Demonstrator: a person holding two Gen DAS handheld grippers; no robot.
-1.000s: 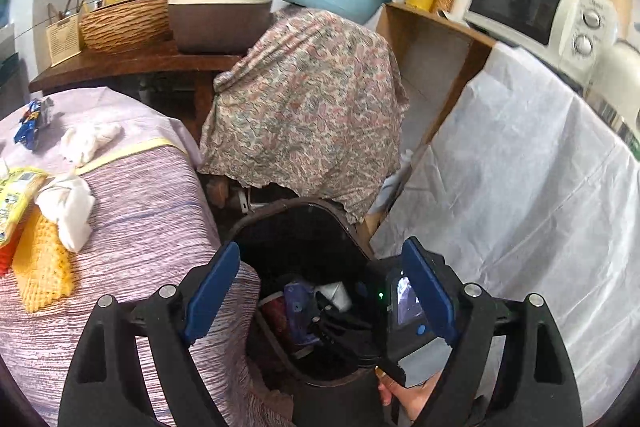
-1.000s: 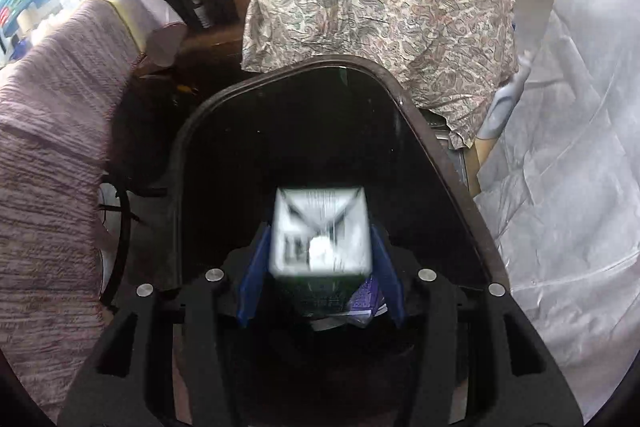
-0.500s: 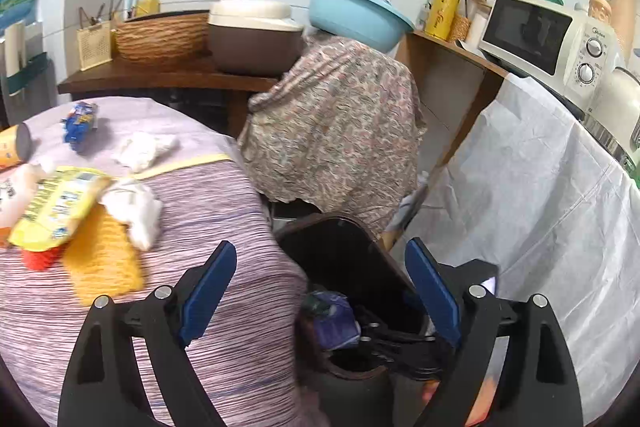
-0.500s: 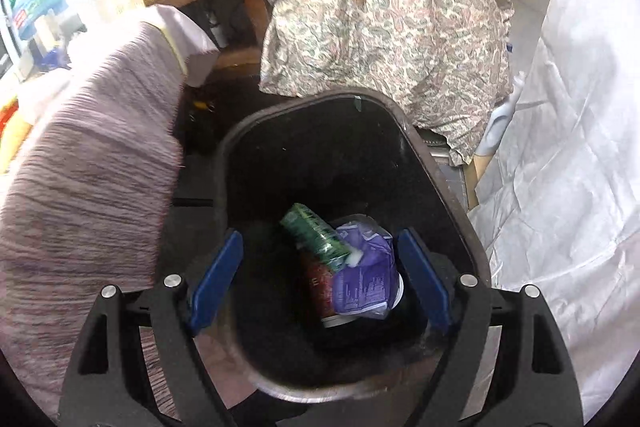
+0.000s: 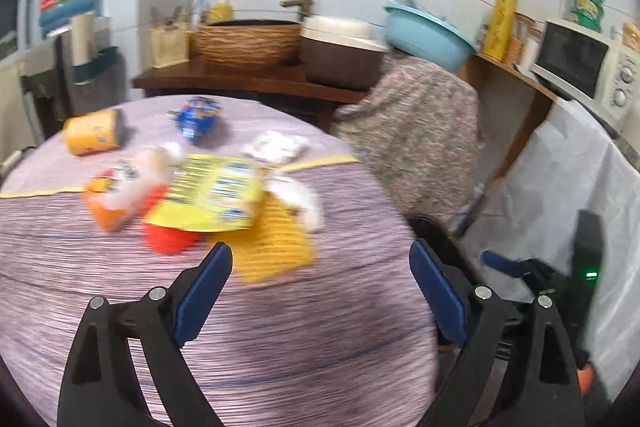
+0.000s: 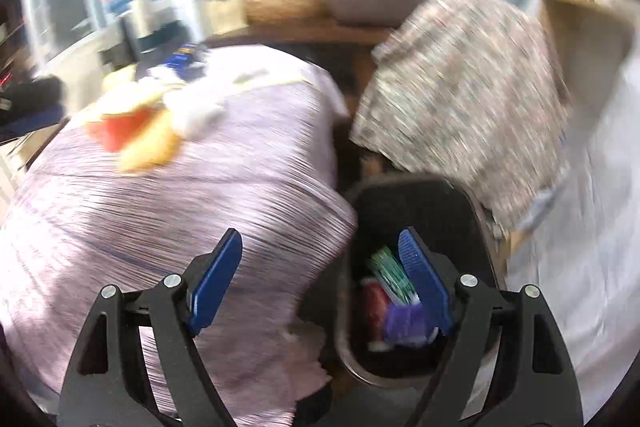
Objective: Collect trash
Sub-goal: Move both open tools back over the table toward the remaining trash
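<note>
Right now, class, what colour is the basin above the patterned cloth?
Light blue basin, clearest in the left wrist view.

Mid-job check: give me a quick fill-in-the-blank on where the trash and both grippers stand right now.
1. The green carton lies inside the black ____.
2. The yellow wrapper lies on the striped ____.
3. The left gripper holds ____.
4. The jaws of the right gripper stand ____.

Missing words: bin; tablecloth; nothing; open

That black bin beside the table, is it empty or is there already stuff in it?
Not empty. The right wrist view looks down into the open black bin and shows a green carton, something red and a purple wrapper at the bottom.
</note>
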